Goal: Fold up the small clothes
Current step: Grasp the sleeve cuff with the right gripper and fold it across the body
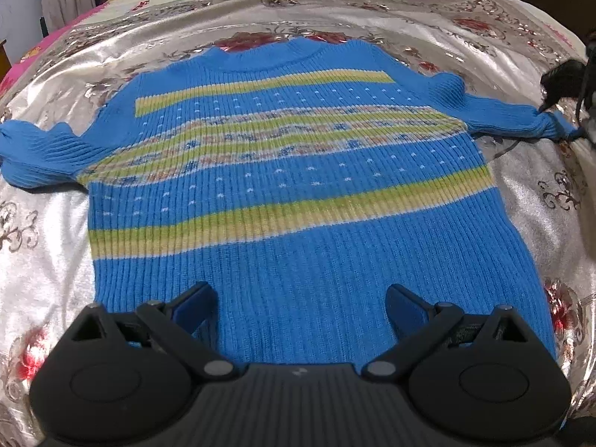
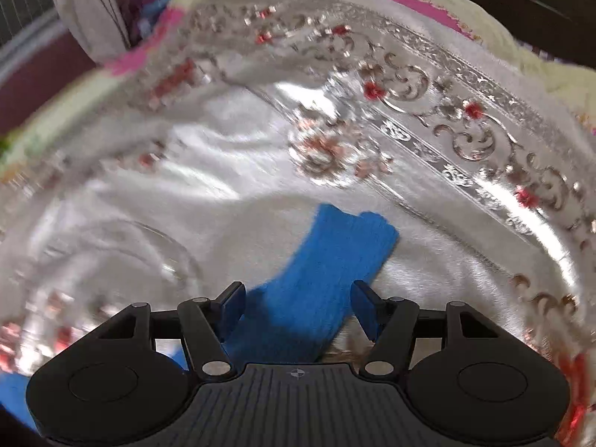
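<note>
From the left wrist view, a small blue knitted sweater (image 1: 290,186) lies flat and face-up on a bed covered by a shiny silver bedspread (image 1: 540,193) with red flower and scroll patterns; its collar points to the far side, its hem is nearest, and a sleeve stretches out to each side. The left claw (image 1: 300,307) hovers over the hem with its jaws spread wide and nothing between them. At the far right, the dark shape of the right claw (image 1: 558,85) sits at the tip of the right sleeve (image 1: 521,119). The ribbed knit looks soft, light and stretchy, so it should drape and slide easily on the slick cover; cuffs, hem corners and shoulders seem the best places to pinch. From the right wrist view, which is blurred, the right claw (image 2: 300,307) stands half-spread with the blue sleeve end (image 2: 335,253) lying between the jaws but not pressed by them. Crumpled floral bedding (image 2: 521,56) and a hanging cloth (image 2: 85,7) lie beyond the far edge, well apart; nothing blocks the sweater itself.
</note>
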